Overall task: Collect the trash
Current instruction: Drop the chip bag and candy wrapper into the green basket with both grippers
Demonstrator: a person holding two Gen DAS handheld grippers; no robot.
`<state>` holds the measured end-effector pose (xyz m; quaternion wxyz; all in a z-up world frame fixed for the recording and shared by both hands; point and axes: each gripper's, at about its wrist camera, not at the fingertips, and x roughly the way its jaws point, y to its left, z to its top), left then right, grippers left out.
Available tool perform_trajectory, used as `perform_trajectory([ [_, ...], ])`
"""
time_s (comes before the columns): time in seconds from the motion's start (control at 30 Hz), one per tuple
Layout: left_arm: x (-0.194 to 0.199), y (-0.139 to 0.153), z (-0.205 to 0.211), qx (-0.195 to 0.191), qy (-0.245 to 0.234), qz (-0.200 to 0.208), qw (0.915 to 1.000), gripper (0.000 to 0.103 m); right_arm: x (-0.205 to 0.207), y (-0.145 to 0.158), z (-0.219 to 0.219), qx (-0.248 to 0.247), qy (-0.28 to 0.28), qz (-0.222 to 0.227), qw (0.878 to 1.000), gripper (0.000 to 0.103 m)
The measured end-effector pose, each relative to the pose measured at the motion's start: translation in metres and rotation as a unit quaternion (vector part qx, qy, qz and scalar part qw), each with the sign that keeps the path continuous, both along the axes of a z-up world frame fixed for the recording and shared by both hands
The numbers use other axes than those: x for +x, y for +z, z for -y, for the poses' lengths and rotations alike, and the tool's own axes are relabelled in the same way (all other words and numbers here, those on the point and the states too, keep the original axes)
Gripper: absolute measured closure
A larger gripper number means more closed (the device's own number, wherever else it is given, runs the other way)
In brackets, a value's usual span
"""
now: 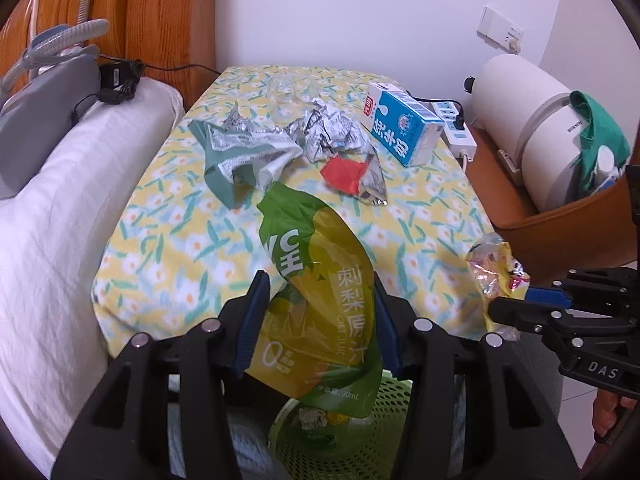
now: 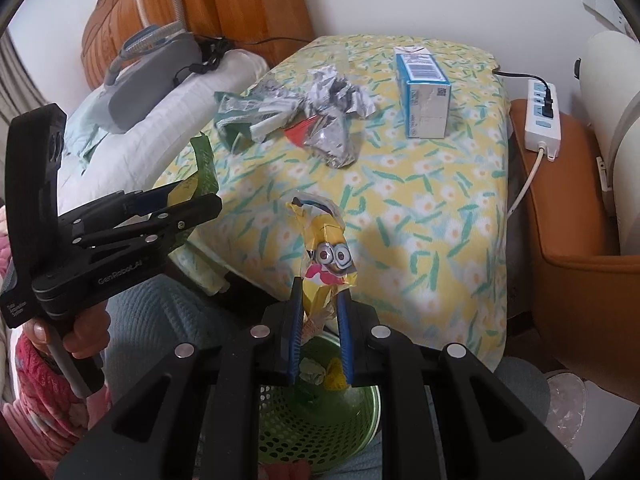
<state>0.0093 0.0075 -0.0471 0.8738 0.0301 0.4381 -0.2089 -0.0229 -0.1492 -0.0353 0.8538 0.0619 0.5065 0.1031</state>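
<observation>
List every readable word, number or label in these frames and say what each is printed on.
"刺梨原汁", "0" and "30mL": green juice pouch in the left gripper.
"DAS": right gripper body.
"GenRobot.AI": left gripper body, right wrist view.
Blue milk carton: large white characters, not readable with certainty; barcode text too small.
Crumpled wrappers: print illegible.

Left gripper (image 1: pixel 318 312) jaws part-spread, right gripper (image 2: pixel 318 320) jaws clamped, both angled down

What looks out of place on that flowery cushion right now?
Crumpled trash is heaped at the far end of the cushion: a wadded paper ball, a torn green wrapper and a red-and-silver wrapper. A blue milk carton lies tipped on its side beside them. Nothing looks spilled.
</observation>
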Motion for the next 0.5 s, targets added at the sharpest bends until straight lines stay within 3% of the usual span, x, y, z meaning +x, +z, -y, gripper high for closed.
perform_trajectory([
  [0.27, -0.052, -0.009, -0.015, -0.01, 0.012, -0.037, 0.9992, 0.055, -0.039, -0.032, -0.022, 0.007, 0.084, -0.074, 0.994, 0.086],
  [0.37, -0.063, -0.016, -0.016, 0.004, 0.013, -0.044, 0.9989, 0.055, -0.049, -0.051, -0.028, 0.005, 0.095, -0.104, 0.99, 0.08],
  [0.4, -0.065, -0.017, -0.016, 0.006, 0.012, -0.046, 0.9988, 0.055, -0.051, -0.056, -0.029, 0.006, 0.094, -0.112, 0.989, 0.062],
  [0.43, -0.066, -0.019, -0.017, 0.008, 0.013, -0.05, 0.9987, 0.055, -0.053, -0.057, -0.029, 0.004, 0.088, -0.111, 0.99, 0.035],
  [0.5, -0.068, -0.023, -0.017, 0.01, 0.014, -0.057, 0.9983, 0.055, -0.055, -0.053, -0.029, -0.001, 0.08, -0.098, 0.992, 0.017],
])
